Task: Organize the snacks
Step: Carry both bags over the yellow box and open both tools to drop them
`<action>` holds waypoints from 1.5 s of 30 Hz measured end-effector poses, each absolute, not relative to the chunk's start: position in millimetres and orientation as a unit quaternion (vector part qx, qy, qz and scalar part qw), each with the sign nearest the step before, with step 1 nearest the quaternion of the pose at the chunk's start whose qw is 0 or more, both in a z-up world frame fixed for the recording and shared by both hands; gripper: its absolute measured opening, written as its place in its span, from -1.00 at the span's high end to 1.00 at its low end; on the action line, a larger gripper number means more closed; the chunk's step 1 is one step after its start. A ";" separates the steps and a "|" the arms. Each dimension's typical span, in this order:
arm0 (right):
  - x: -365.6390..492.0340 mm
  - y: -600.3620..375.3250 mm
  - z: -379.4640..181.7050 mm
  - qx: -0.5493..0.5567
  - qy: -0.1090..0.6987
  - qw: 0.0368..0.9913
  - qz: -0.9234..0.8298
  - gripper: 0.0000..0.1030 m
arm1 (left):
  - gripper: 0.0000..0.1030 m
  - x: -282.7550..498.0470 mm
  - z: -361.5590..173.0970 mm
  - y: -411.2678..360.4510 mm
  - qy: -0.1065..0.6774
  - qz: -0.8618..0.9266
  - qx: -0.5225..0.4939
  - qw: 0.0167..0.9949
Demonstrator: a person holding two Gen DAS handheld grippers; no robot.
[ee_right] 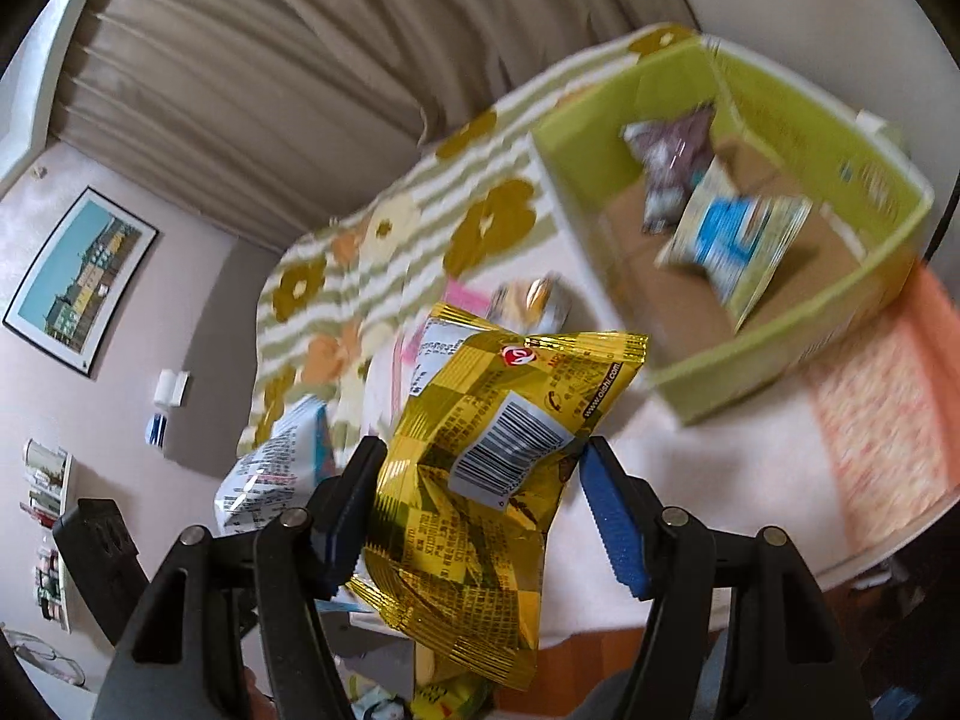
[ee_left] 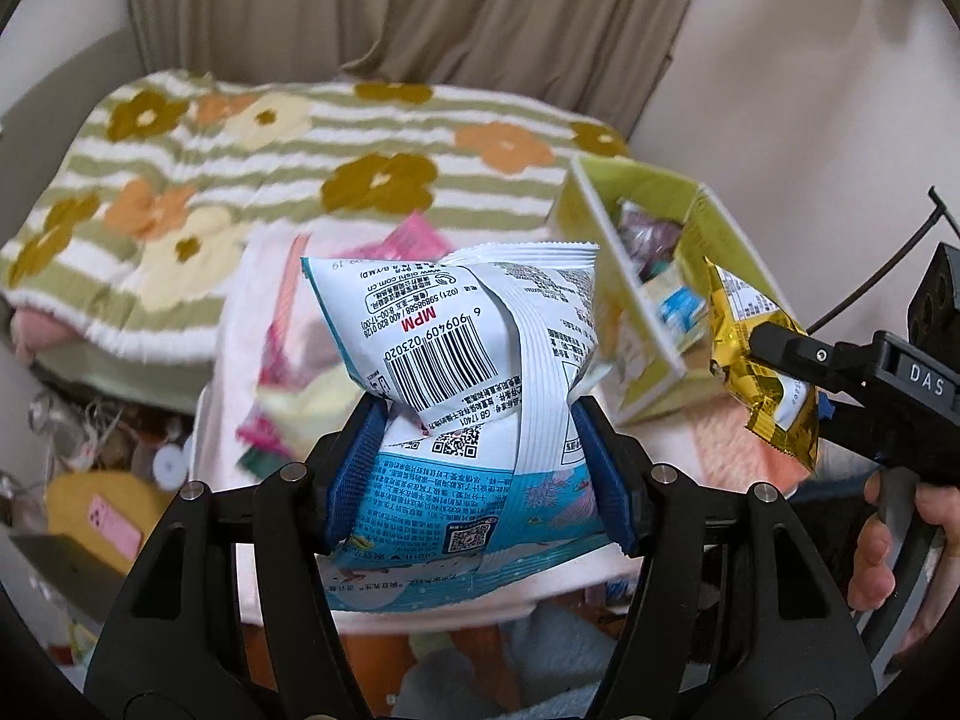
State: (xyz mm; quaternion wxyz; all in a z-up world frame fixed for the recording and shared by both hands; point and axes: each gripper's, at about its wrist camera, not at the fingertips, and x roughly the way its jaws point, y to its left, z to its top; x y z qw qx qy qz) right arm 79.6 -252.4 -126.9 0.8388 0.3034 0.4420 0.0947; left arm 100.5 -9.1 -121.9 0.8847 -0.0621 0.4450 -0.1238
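Observation:
My left gripper (ee_left: 477, 438) is shut on a white and blue snack bag (ee_left: 468, 354) and holds it above the bed. My right gripper (ee_right: 480, 480) is shut on a yellow snack bag (ee_right: 480, 468); it also shows in the left wrist view (ee_left: 756, 354) at the right, near the box. A green box (ee_right: 840, 144) stands on the bed at the upper right and holds a purple packet (ee_right: 672, 162) and a blue and white packet (ee_right: 732, 240). The box also shows in the left wrist view (ee_left: 624, 186). The white and blue bag shows in the right wrist view (ee_right: 270, 468) at the left.
Pink and other loose snack packets (ee_left: 414, 237) lie on a white towel (ee_left: 240, 324) behind the left bag. A silver packet (ee_right: 534, 300) lies near the box. A flowered striped blanket (ee_left: 240, 138) covers the far bed. Curtains (ee_left: 420, 0) hang behind. Clutter lies on the floor at left.

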 end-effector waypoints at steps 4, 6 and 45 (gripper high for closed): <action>95.2 -291.2 -115.0 0.303 0.427 0.847 0.090 -0.20 | -0.17 124.4 -104.5 -46.6 0.427 -0.135 -0.059 0.892; 103.5 -314.1 -110.3 0.301 0.420 0.851 0.092 -0.20 | -0.17 140.0 -98.0 -71.3 0.423 -0.144 -0.062 0.892; 166.9 -419.1 -150.4 0.129 0.456 0.878 0.063 -0.20 | -0.99 228.6 -141.7 -242.3 0.462 -0.135 0.066 0.874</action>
